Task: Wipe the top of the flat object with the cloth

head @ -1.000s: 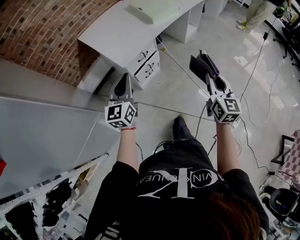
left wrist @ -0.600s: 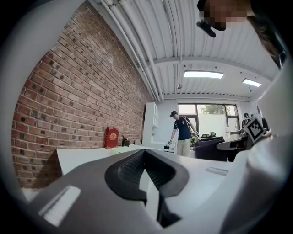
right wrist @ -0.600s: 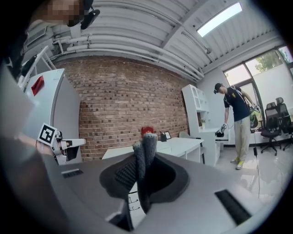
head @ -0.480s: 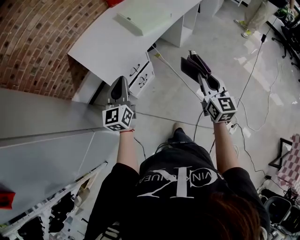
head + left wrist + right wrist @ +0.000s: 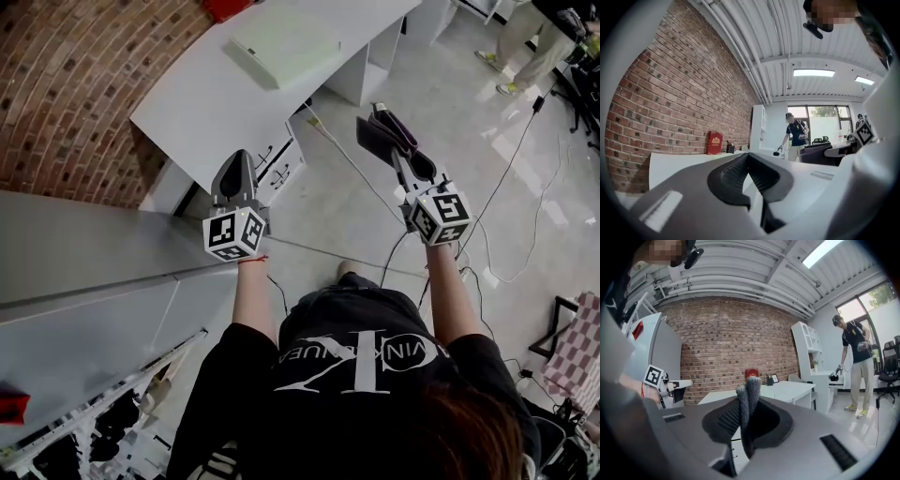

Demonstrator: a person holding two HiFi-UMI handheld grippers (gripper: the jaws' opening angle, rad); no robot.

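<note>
— Closer than a second ago: the white surface [image 5: 216, 94] has slid down into the head view. The flat object [image 5: 286, 45], then cut off by the top edge, now lies wholly in sight.

— So the person is walking up to it?

— It reads that way. A red book [image 5: 228, 7] has also come into the far corner against the brick wall [image 5: 84, 84], and the person's foot on the floor [image 5: 450, 84] is nearly hidden under the body.

— Where does the flat object sit?

— On the far part of the surface, pale and rectangular, with bare top all round it. Both tools are well short of it and hang over the floor on the near side.

— And what are the tools doing?

— The left tool [image 5: 236, 161] has its jaws pressed together with nothing between them. It points at the near edge of the surface, above the drawers [image 5: 281, 155]. The right tool [image 5: 380, 120] pinches the cloth [image 5: 375, 141], a dark folded piece. In the right gripper view its grey knit stands up between the jaws.

— Has any wiping begun?

— None yet, since the cloth touches nothing but the jaws. This looks like the approach only. The right tool most likely has to reach forward and to the left over the near edge, then come down flat onto the object's top. The hold on the cloth looks firm enough for that.
</note>
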